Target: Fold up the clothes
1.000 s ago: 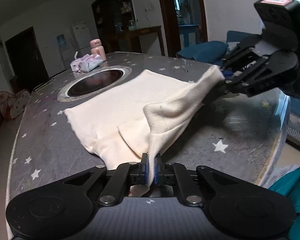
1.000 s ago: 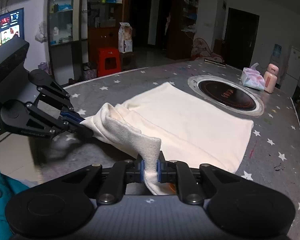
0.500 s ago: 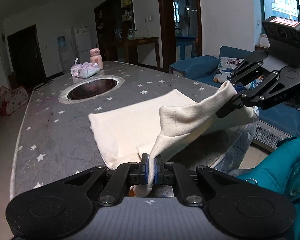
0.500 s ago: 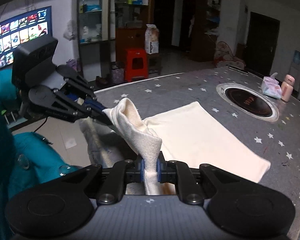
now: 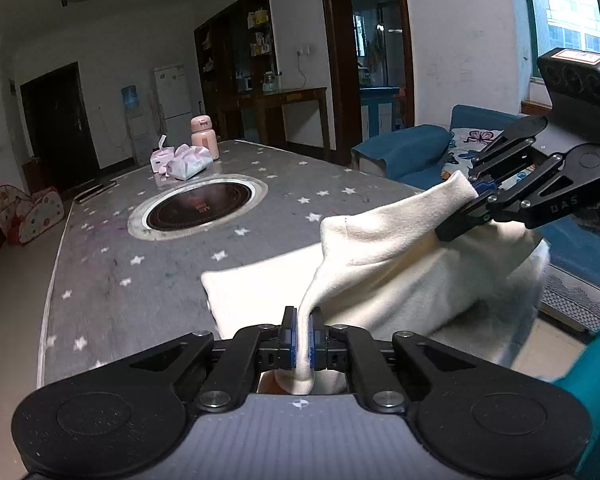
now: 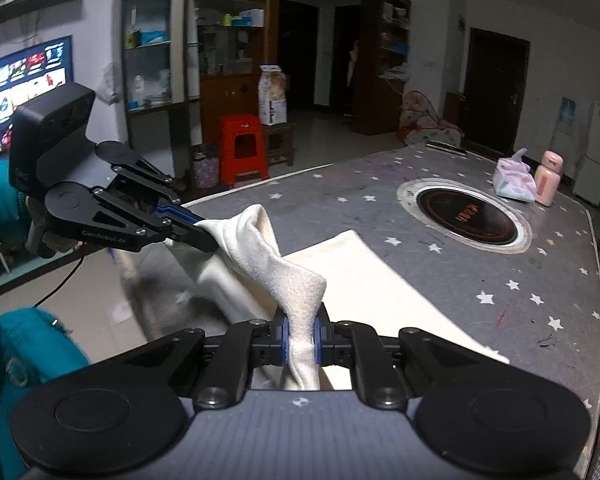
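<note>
A cream garment [image 5: 384, 276] lies partly on the grey star-patterned table [image 5: 140, 264] and hangs over its near edge. My left gripper [image 5: 302, 342] is shut on one corner of it. My right gripper [image 6: 301, 338] is shut on the other corner, and it also shows in the left wrist view [image 5: 474, 194]. The left gripper also shows in the right wrist view [image 6: 204, 232]. The cloth edge [image 6: 268, 256] is stretched in the air between the two grippers. The rest of the garment [image 6: 364, 280] lies flat on the table.
A round cooktop [image 5: 200, 210] is set into the table's middle. A pink tissue pack [image 5: 182, 160] and a pink bottle [image 5: 204, 136] stand beyond it. A blue sofa [image 5: 412, 152] is off the right side. A red stool [image 6: 242, 148] stands on the floor.
Both grippers have pulled the held edge back toward the table's near edge and lifted it. The garment has slid along the table and now hangs over the edge.
</note>
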The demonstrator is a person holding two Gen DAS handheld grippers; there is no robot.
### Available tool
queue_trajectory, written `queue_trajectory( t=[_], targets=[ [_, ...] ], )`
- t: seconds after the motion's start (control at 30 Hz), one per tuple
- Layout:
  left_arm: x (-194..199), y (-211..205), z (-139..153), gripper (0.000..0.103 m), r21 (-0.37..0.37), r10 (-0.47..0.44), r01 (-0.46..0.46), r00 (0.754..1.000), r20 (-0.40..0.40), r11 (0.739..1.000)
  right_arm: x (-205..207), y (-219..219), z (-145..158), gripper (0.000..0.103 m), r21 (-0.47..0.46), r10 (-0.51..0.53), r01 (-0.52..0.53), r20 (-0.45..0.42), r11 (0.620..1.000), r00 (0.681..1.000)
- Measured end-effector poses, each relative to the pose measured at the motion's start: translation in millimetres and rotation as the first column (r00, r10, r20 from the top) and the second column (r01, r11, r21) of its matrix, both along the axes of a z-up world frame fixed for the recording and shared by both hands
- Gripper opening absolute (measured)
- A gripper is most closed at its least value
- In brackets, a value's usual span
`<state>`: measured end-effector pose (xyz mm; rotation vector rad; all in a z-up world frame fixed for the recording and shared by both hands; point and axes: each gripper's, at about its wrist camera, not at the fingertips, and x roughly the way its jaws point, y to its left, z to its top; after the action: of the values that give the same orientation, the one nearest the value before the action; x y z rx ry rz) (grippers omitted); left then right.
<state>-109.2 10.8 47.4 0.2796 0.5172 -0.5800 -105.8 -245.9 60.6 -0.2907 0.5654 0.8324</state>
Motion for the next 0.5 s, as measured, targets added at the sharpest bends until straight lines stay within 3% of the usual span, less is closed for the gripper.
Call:
queue_trajectory(
  t=[0.27, 0.5],
  targets=[
    [75.5, -17.4, -4.4, 0.006, 0.050, -0.005, 0.006, 1.000, -0.022, 0.999, 73.2, -3.8, -4.7, 0.010, -0.003, -0.085, 0.085, -0.053, 0.996, 0.995],
    [152.5, -40.4, -32.4, 0.006, 0.106, -0.009, 0.019, 0.995, -0.102, 0.994, 134.9, -11.2, -30.7, 0.010, -0.034, -0.186, 0.183, -0.112, 0.982, 0.976]
  ],
)
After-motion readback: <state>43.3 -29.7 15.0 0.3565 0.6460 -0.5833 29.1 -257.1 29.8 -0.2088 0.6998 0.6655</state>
